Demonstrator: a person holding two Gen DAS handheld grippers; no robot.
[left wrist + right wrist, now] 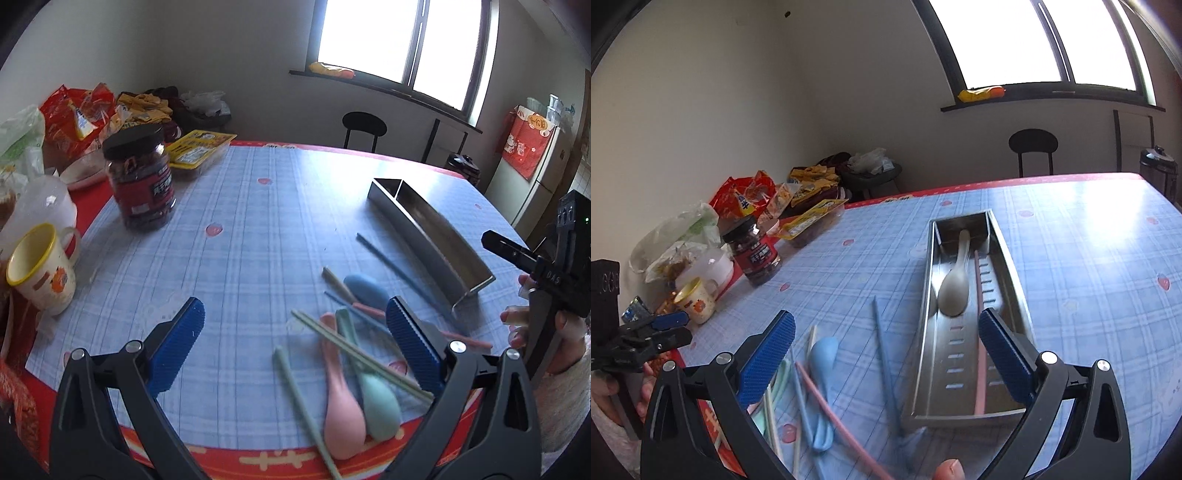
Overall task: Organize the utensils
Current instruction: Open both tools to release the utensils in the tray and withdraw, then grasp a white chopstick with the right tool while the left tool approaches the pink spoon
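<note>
A long steel tray (925, 350) (428, 240) lies on the blue checked tablecloth. In the right wrist view it holds a grey-beige spoon (955, 291) and a pink chopstick (979, 332). Loose utensils lie left of the tray: a pink spoon (341, 410), a green spoon (376, 398), a blue spoon (364, 286) (823, 354), green chopsticks (354, 350), a blue chopstick (399, 269) (886, 365) and a pink chopstick (842, 421). My left gripper (295, 325) is open and empty above the pile. My right gripper (886, 332) is open and empty above the tray's near end.
A dark jar (142, 184), a yellow-rimmed mug (40, 266), a clear plastic container (40, 206) and snack bags (74, 118) crowd the table's left side. A yellow packet tray (199, 147) lies behind the jar. A black stool (364, 127) stands beyond the far edge.
</note>
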